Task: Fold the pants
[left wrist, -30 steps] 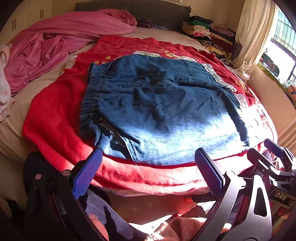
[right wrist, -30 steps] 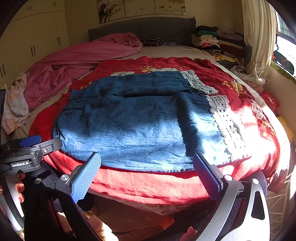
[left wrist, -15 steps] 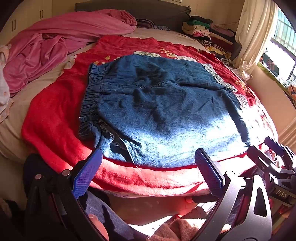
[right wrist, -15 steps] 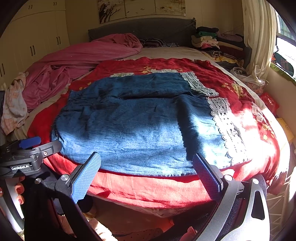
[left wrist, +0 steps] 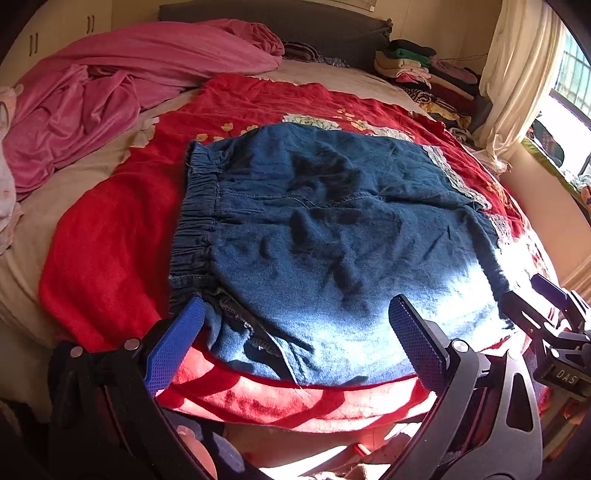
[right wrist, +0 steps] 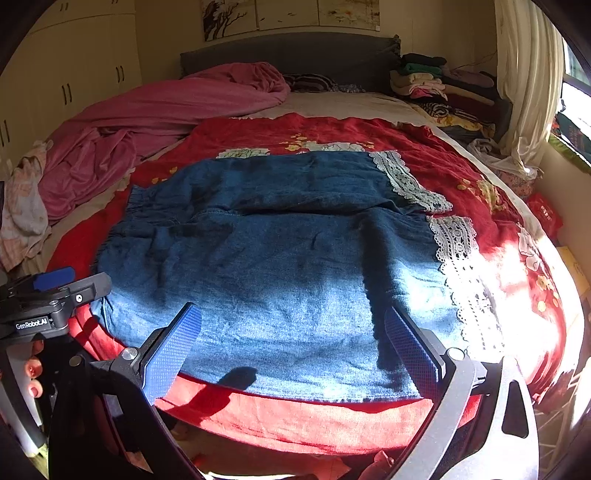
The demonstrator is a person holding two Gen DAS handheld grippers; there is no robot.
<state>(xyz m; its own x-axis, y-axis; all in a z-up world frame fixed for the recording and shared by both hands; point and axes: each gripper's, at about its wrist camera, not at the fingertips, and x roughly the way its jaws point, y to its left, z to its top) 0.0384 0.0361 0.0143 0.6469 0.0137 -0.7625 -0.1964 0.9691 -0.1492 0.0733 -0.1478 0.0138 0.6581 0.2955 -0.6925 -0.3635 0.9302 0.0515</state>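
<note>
Two grippers, left gripper (left wrist: pixel 295 332) and right gripper (right wrist: pixel 291 339), fingers spread wide, empty, above blue denim pants (right wrist: pixel 266 266) seemingly flat on red blanket (right wrist: pixel 295 424).

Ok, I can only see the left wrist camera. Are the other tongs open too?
Observer: Yes. The right tongs are open and empty, over the near edge of the denim pants.
Operator: Who's holding my tongs?
Observer: A hand with red-painted nails shows just beneath the body of the left tongs.
Operator: What's on the wall behind the bed?
Observer: Paintings hang in a row above the grey headboard; one shows dark branches.
</note>
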